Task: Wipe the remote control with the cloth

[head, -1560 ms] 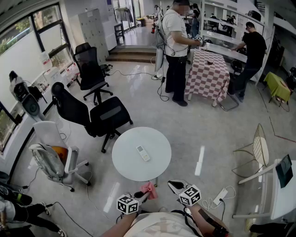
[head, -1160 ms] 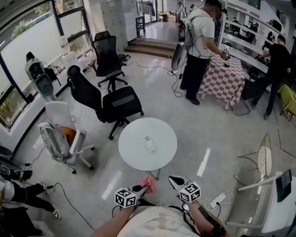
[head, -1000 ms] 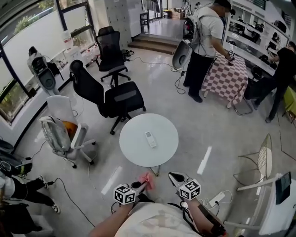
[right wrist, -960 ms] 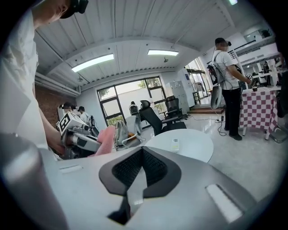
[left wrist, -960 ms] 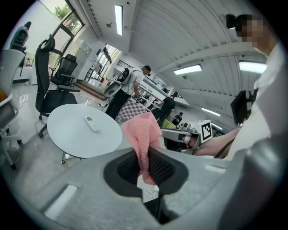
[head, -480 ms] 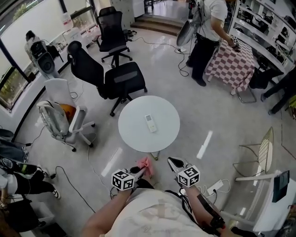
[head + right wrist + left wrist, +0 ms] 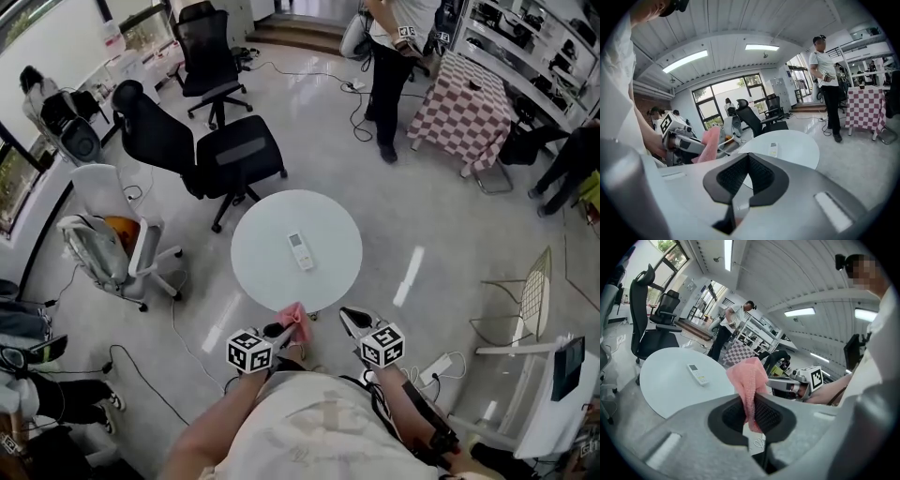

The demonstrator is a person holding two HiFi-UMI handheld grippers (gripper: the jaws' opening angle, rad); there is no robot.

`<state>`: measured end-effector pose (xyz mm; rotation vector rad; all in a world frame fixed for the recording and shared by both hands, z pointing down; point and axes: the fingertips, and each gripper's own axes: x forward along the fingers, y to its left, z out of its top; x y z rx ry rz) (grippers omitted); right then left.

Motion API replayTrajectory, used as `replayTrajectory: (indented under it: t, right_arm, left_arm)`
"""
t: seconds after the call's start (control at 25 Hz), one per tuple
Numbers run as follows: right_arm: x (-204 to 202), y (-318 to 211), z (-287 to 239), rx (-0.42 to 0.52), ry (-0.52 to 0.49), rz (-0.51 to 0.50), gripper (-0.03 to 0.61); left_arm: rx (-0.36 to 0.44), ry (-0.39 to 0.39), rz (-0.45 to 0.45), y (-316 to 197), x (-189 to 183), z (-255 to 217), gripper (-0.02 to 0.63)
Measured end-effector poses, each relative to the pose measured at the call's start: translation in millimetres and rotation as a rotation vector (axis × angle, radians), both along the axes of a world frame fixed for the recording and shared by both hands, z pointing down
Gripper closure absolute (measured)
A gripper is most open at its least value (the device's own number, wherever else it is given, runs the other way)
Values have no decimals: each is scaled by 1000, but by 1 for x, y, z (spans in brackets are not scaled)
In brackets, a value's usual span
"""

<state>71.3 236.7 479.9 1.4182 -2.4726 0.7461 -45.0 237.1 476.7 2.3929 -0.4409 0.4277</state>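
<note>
I can read no word and no number anywhere. The left cube (image 7: 248, 352) on my left gripper (image 7: 284, 328) and the right cube (image 7: 382, 345) on my right gripper (image 7: 348, 318), at the bottom middle of the head view, carry only black-and-white square patterns. The remote control (image 7: 299, 250) at the centre has print too small to read.

Glossy pale floor (image 7: 309, 141), round white table (image 7: 258, 267), black office chairs (image 7: 230, 155), checkered tablecloth (image 7: 464, 98), large windows (image 7: 717, 98), ceiling strip lights (image 7: 686, 61).

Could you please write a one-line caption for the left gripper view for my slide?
Left gripper clamps a pink cloth, remote control lying on the round white table.
</note>
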Motion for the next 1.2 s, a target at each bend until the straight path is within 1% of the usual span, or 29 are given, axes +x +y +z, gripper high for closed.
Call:
replayTrajectory:
  t: [0.16,0.28,0.48,0.64,0.76,0.88,1.08,1.2]
  right_arm:
    - [4,-34,5,-3,20,13,571]
    - [3,-61,11,-15,40,16,571]
    - [0,-102,27,-71,111,35,572]
    - [1,-127,45,-120,168,88,572]
    - [-2,-144,56,-153,205,102,572]
    - [-7,-158,61,-180,213,106,572]
    - [-17,-165,72,-222,191,114,572]
    - [-19,-169,86,-240,196,117,572]
  left_arm:
    - [-11,-11,14,-36,3,12,594]
    - [-12,-12,42,-64,4,17,594]
    - [-34,-11,70,-106,2,22,595]
    - [-59,-3,83,-137,-2,30,595]
    - [-79,6,88,-157,-9,34,594]
    - [-96,7,90,-174,-13,40,594]
    - [-121,-3,128,-186,-12,46,595]
    - [-122,-27,153,-193,-10,56,594]
